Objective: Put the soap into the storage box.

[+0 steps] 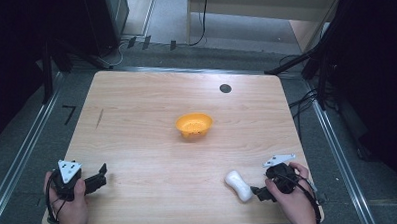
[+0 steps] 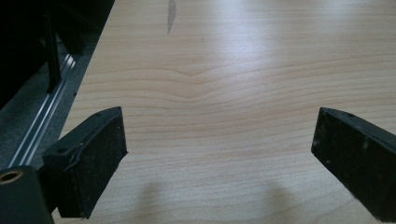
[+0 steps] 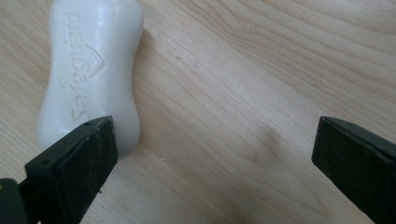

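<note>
Right gripper view: right gripper (image 3: 212, 158) jaws spread wide, nothing between the pads, bare wood in the gap. White waisted bar of soap with raised lettering (image 3: 88, 74) lies flat on the table just off the left-hand jaw as this camera sees it, its near end partly behind that jaw; contact between the two cannot be told. High view puts the same gripper (image 1: 257, 192) near the front right corner of the light wooden table (image 1: 152, 143), the soap (image 1: 238, 185) just beside its tips toward the table's middle. Farther out, a small orange plastic bowl (image 1: 194, 125) stands well apart, up the table beyond the soap. Left gripper (image 1: 99, 175) far across at the front left corner, jaws also wide apart and empty in its own view (image 2: 219, 154), only wood grain ahead. Judgement: the soap is off-centre to the open jaws, so closing from here would likely catch air or clip one rounded end and skid the bar sideways. The smooth, curved bar could also squirt out if pinched on the bulge instead of the waist. A nudge from the near jaw could push it toward the front edge.
</note>
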`<state>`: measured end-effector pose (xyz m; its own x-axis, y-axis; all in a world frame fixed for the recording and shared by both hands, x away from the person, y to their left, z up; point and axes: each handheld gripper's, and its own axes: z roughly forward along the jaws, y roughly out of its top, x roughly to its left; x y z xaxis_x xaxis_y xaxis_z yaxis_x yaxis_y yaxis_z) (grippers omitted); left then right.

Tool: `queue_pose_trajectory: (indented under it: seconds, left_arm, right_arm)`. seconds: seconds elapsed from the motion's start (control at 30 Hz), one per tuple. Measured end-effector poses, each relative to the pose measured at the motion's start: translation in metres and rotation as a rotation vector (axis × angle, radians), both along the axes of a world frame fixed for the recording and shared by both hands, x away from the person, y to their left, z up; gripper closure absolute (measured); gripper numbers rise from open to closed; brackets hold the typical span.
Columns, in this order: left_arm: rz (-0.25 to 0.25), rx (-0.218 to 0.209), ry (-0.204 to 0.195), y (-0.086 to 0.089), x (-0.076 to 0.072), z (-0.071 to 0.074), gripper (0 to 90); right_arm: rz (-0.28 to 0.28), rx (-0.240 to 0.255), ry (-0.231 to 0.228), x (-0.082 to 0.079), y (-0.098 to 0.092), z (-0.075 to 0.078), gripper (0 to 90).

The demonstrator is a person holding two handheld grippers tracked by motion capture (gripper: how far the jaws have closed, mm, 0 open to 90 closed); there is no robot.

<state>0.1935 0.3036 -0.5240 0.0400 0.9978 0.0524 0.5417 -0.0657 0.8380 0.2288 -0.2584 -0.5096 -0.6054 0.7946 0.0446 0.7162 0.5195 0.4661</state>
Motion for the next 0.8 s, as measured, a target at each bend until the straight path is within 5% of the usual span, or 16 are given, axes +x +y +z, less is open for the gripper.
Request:
queue_pose_trajectory:
  seconds: [0.8]
  left_arm:
    - [0.0,0.004,0.015,-0.001,0.002,0.0,2.3]
  right_arm:
    - [0.024,0.054,-0.005,0.002,0.028,0.011,0.0]
